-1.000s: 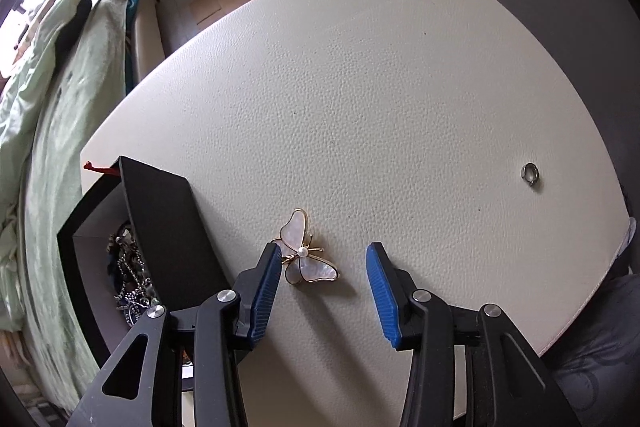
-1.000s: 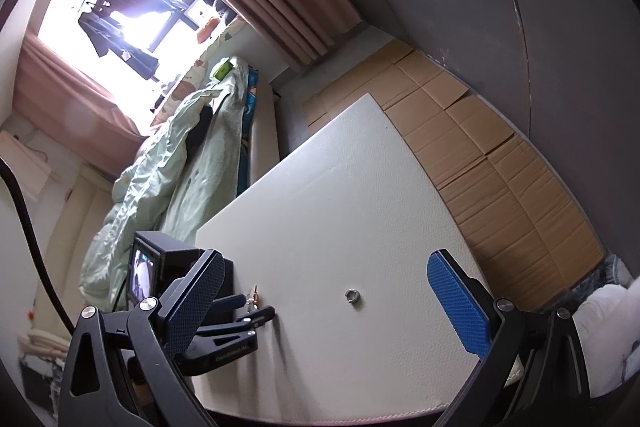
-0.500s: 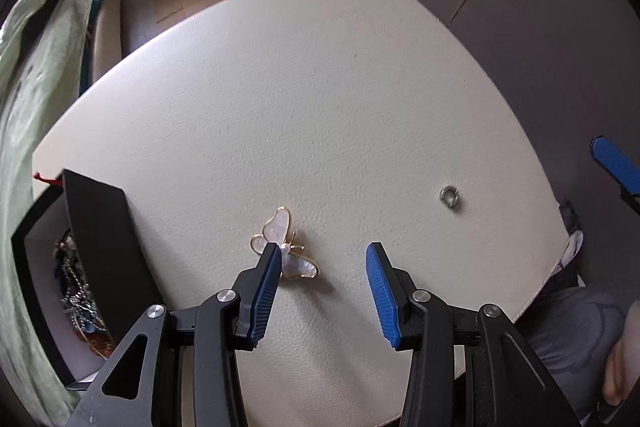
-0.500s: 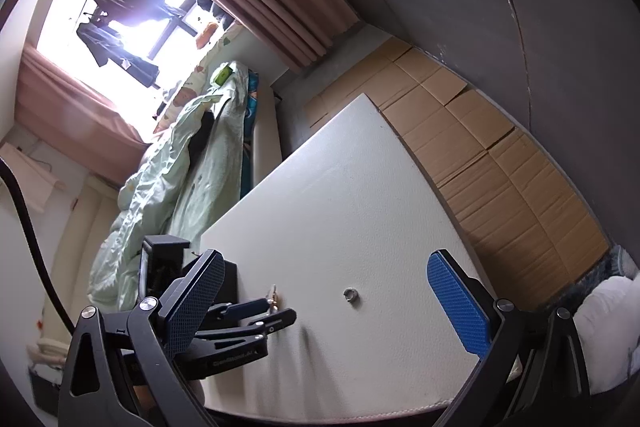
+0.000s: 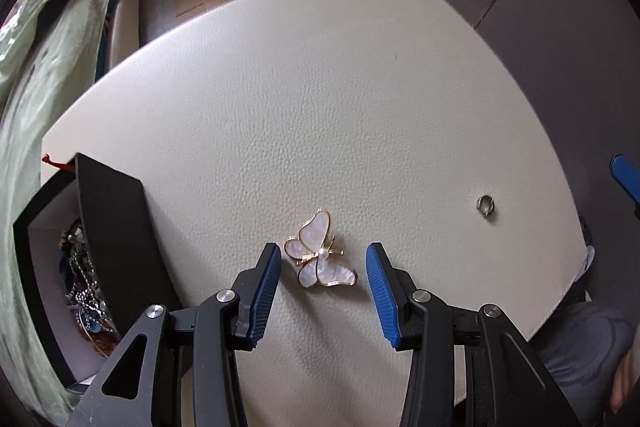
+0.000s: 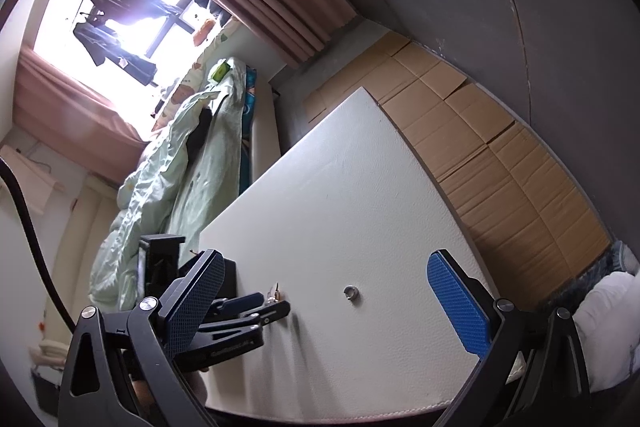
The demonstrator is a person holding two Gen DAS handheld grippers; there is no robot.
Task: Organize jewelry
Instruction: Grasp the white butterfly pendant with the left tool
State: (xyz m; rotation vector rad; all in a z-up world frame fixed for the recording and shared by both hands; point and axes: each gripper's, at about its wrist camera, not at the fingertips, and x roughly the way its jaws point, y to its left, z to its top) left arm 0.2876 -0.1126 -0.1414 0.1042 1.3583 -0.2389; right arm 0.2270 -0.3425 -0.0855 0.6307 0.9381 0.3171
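At the left edge of the table (image 5: 340, 87) stands the open black box (image 5: 108, 239) of stored jewelry. Beside it the left gripper (image 5: 322, 269) hangs half-open astride the butterfly brooch (image 5: 320, 261) — likely lined up to pinch it. The ring (image 5: 485, 205) lies apart; the right gripper (image 6: 324, 291) waits wide, empty.

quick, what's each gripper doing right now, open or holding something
Left gripper: open, jaws on either side of the butterfly brooch, not pressing it.
Right gripper: open wide, holding nothing.
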